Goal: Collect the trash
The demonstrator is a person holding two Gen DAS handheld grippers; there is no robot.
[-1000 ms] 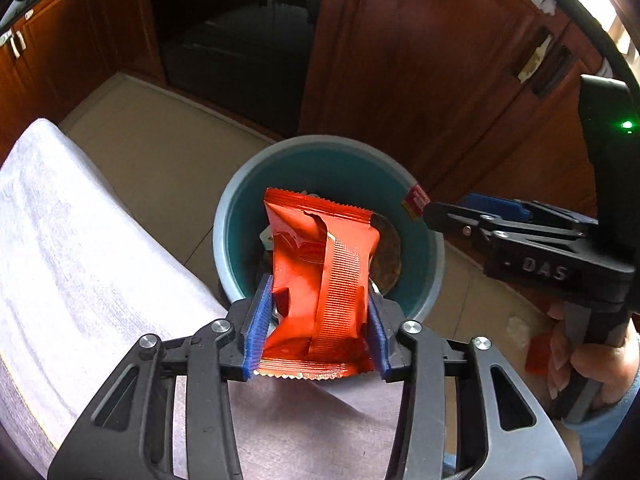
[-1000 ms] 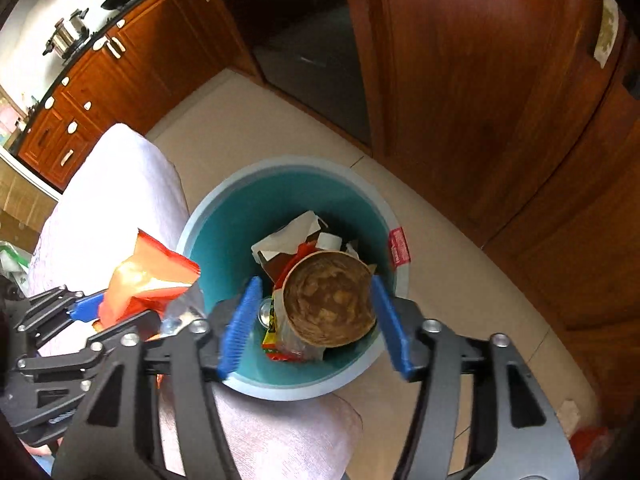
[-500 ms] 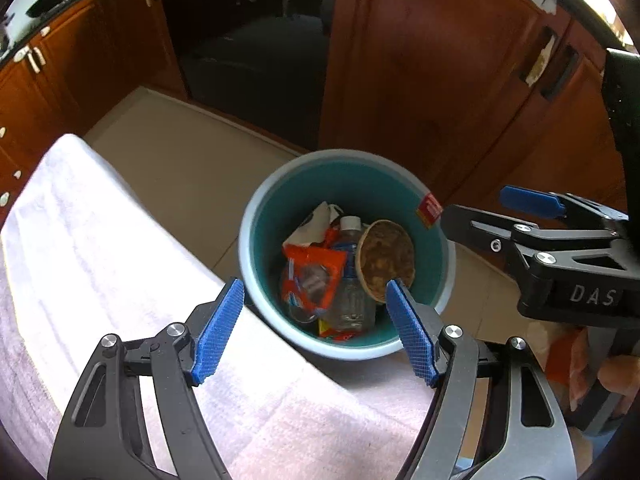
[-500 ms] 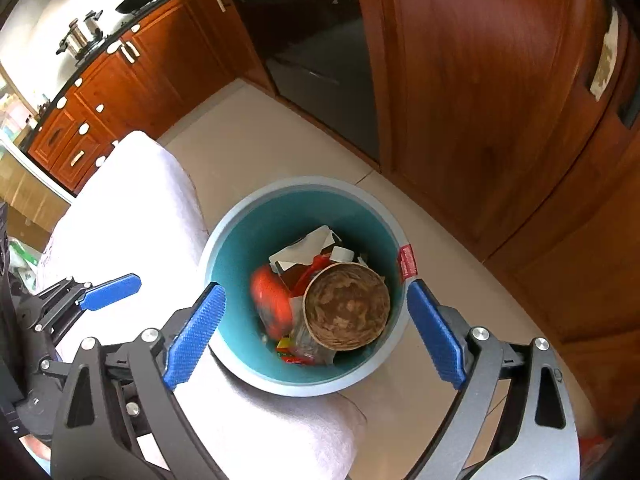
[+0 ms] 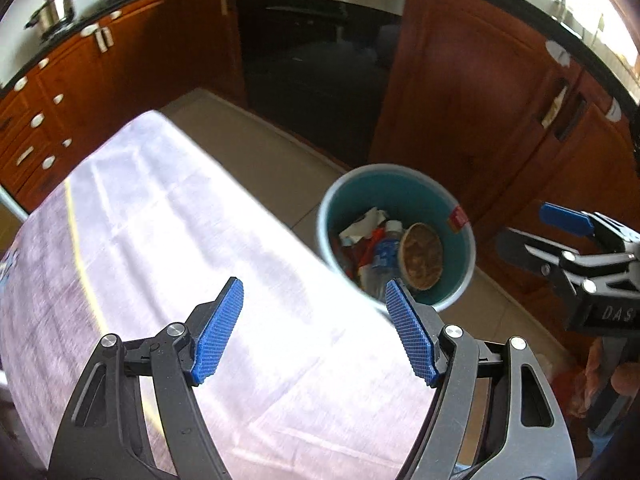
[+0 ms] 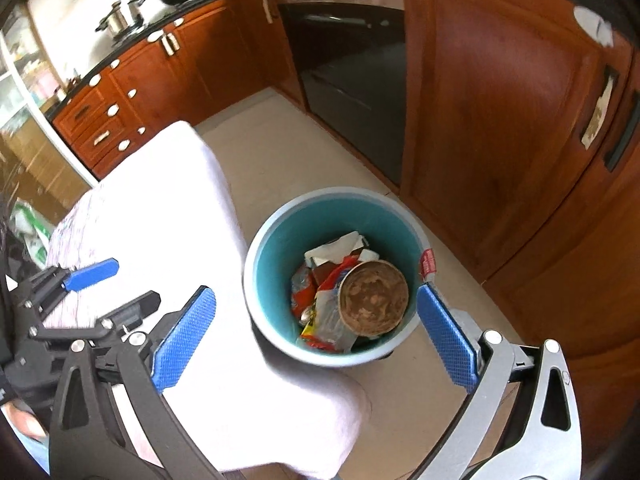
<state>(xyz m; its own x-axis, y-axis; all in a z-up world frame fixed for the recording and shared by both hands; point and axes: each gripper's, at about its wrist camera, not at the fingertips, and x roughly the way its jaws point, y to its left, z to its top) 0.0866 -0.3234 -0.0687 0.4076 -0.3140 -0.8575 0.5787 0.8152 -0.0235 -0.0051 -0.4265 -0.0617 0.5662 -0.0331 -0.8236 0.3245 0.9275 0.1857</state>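
**Both grippers empty above the bin: risks on the way back**

The left gripper [image 5: 314, 326] is seen with its fingers spread and nothing between them; its jaws have just been opening. The right gripper [image 6: 316, 338] is likewise wide apart and empty, its jaws having just been opening further. The collected trash, a brown round lid [image 6: 374, 298] and red wrappers [image 6: 304, 294] among it, lies inside the teal bin [image 6: 272, 248], which stands on the floor just beside the cloth-covered worktop [image 5: 160, 220]. Little can be spilled now. The bin could be knocked if a gripper is swung low past its rim, and the cloth could be snagged by open fingers. The two grippers, held near each other, could also be clashed.
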